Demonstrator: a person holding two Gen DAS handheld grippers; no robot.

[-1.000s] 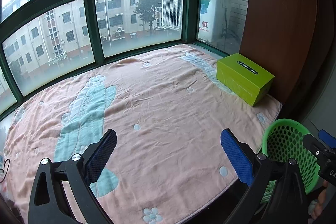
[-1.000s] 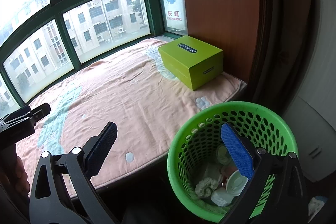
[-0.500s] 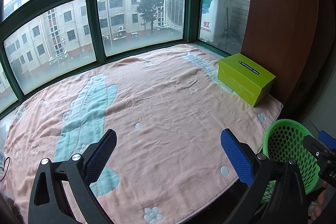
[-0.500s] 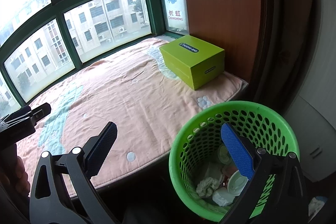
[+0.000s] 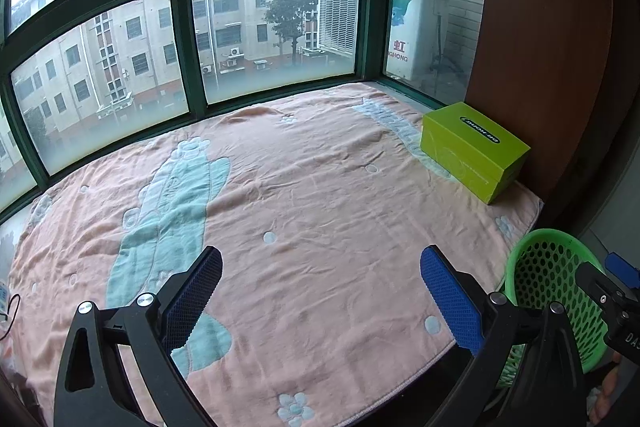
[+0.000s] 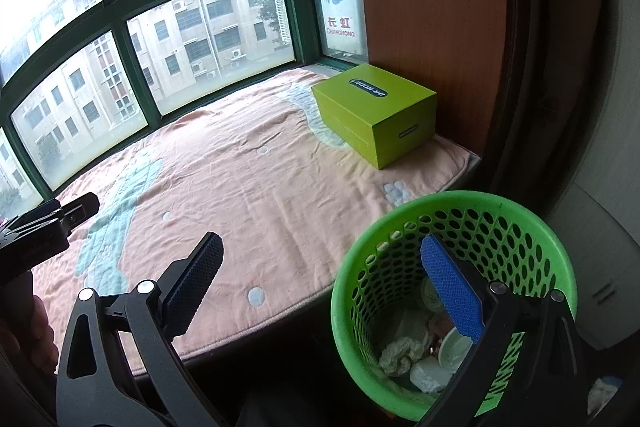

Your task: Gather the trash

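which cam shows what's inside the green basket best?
Right wrist. It looks down into the green basket, showing crumpled paper and white cups at the bottom. Left wrist catches only its rim and mesh wall at the frame edge; contents hidden.

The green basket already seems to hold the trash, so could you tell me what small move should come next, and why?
Probably draw both grippers back and stop. The left gripper and right gripper are open and empty, crumpled paper and cups lie in the green basket, and the pink blanket shows only the green box, which does not look like trash.
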